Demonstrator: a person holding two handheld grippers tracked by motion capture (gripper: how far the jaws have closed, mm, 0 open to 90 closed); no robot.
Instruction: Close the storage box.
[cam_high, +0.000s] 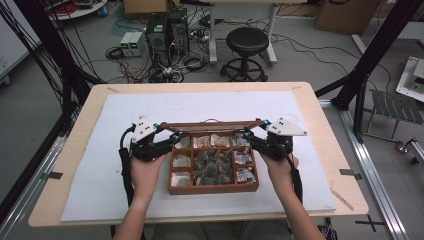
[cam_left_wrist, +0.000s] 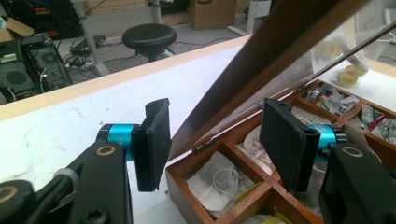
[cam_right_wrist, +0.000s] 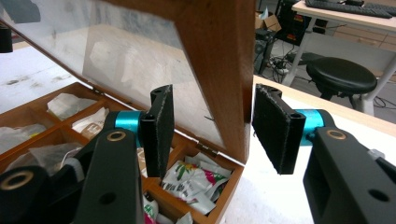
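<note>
A wooden tea box (cam_high: 215, 189) with several compartments of sachets (cam_high: 212, 167) sits mid-table on a white mat. Its glass-paned lid (cam_high: 210, 123) stands raised on the rear hinges. My left gripper (cam_high: 172, 137) is at the lid's left end. In the left gripper view its jaws (cam_left_wrist: 219, 144) straddle the lid's wooden rail (cam_left_wrist: 261, 60) with gaps on both sides, so it is open. My right gripper (cam_high: 250, 135) is at the lid's right end. Its jaws (cam_right_wrist: 212, 128) are open around the right rail (cam_right_wrist: 219, 70); the outer pad (cam_right_wrist: 275, 130) lies close to the wood's edge.
The white mat (cam_high: 100, 165) covers most of the wooden tabletop (cam_high: 80, 125). A black stool (cam_high: 246, 42), computer towers (cam_high: 165, 30) and tangled cables lie on the floor beyond the far edge. Black frame posts stand at both sides.
</note>
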